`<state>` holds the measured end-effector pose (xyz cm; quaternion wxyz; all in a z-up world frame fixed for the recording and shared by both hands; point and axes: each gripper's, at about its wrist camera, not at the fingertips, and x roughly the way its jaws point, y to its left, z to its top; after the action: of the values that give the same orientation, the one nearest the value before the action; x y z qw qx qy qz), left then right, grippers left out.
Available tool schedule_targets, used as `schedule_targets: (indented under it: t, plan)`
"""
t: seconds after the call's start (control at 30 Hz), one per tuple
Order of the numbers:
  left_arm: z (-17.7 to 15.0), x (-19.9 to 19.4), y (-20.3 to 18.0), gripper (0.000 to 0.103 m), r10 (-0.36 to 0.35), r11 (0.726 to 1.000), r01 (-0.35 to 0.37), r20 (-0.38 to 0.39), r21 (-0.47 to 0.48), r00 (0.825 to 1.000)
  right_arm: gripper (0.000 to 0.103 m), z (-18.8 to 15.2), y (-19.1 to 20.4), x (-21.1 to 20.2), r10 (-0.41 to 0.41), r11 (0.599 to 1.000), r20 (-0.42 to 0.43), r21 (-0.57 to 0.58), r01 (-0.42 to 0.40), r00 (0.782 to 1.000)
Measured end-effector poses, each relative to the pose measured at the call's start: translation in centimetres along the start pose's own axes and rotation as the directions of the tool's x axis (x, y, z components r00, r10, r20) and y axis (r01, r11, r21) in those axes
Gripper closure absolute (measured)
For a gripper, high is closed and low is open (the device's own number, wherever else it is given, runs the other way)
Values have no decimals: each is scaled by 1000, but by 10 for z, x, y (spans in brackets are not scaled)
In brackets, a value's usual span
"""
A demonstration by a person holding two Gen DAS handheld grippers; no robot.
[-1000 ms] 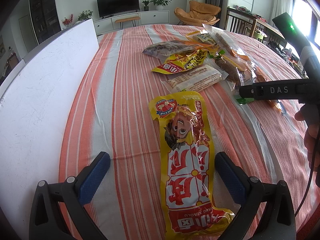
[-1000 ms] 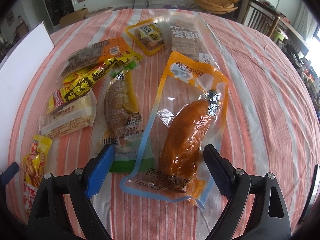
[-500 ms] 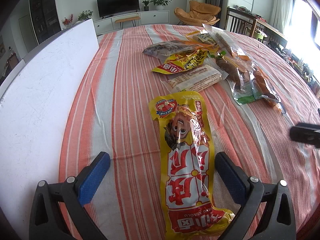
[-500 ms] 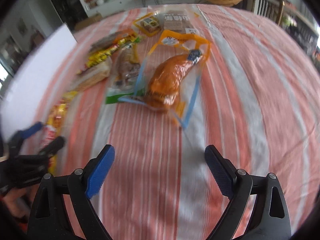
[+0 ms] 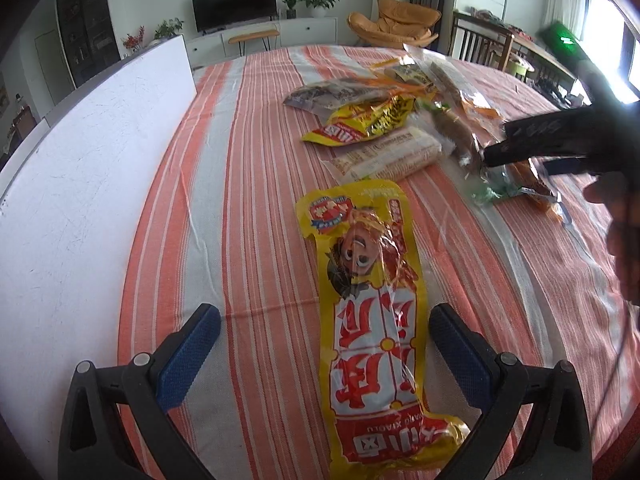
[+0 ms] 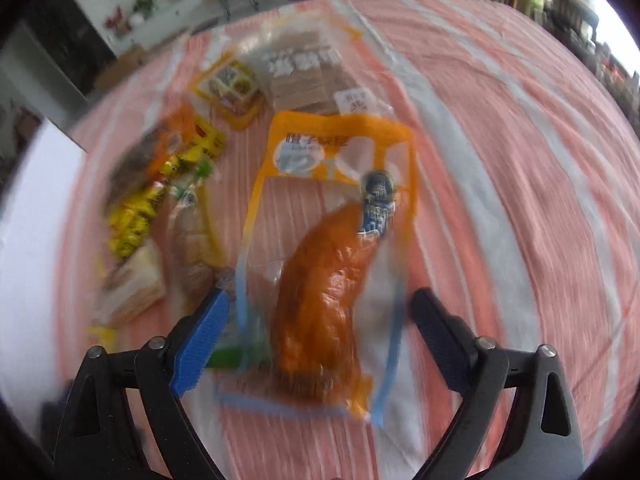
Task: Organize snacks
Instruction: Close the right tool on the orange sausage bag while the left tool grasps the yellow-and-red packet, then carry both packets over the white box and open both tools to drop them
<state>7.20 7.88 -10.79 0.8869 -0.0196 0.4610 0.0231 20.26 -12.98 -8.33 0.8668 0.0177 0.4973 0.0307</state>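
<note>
Left wrist view: the yellow snack pack [image 5: 372,320] lies flat on the striped tablecloth [image 5: 256,200], long axis from 6 to 12 o'clock, between the wide left gripper [image 5: 324,344] pads, untouched. At 2 o'clock the right gripper [image 6: 320,332] points down, jaws closing around the orange-edged pouch [image 6: 324,280], not pressing it.
</note>
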Motion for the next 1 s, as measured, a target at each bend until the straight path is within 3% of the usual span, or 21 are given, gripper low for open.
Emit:
schedule_targets:
  t: [0.03,0.07,0.1,0.13,0.2,0.27,0.43,0.53,0.63,0.8,0.87,1.0]
  plan:
    - [0,-2,-1,7,-7,1000,7,-8,7,1000,21,0,8,3,-56,997,4,-45,57,998]
    - [-1,-4,-2,12,-15,1000,15,-1,18,1000,25,-1,9,0,-48,998,16,-41,48,999]
    - [-2,-7,-3,30,-24,999,24,10,30,1000,29,-3,7,-3,-34,999,12,-35,34,999]
    - [-2,-10,-6,55,-35,998,34,22,50,999,51,-6,5,-7,-49,998,13,-50,49,999]
    - [-3,-13,-12,61,-40,997,39,20,70,999,54,-13,-8,-16,-11,999,11,-37,11,1000]
    - [-4,-14,-10,62,-73,996,73,14,47,997,65,-20,-26,-30,46,999,17,-8,-46,999]
    - [-6,-25,2,63,-207,976,207,-6,-64,978,66,-47,-65,-57,225,960,54,160,-231,973]
    - [-5,-45,6,63,-271,958,270,7,-97,963,66,-62,-82,-64,359,891,87,264,-369,929]
    - [1,-69,11,62,-320,939,322,36,-124,947,66,-72,-83,-72,480,810,124,315,-494,868]
    - [15,-123,40,62,-366,909,384,126,-163,922,66,-73,-48,-100,571,770,132,257,-584,811]
    - [19,-145,62,62,-341,912,369,169,-179,925,65,-68,-21,-117,619,747,128,206,-632,775]
    - [19,-181,120,62,-210,935,263,228,-238,951,64,-50,53,-148,710,694,98,75,-716,698]
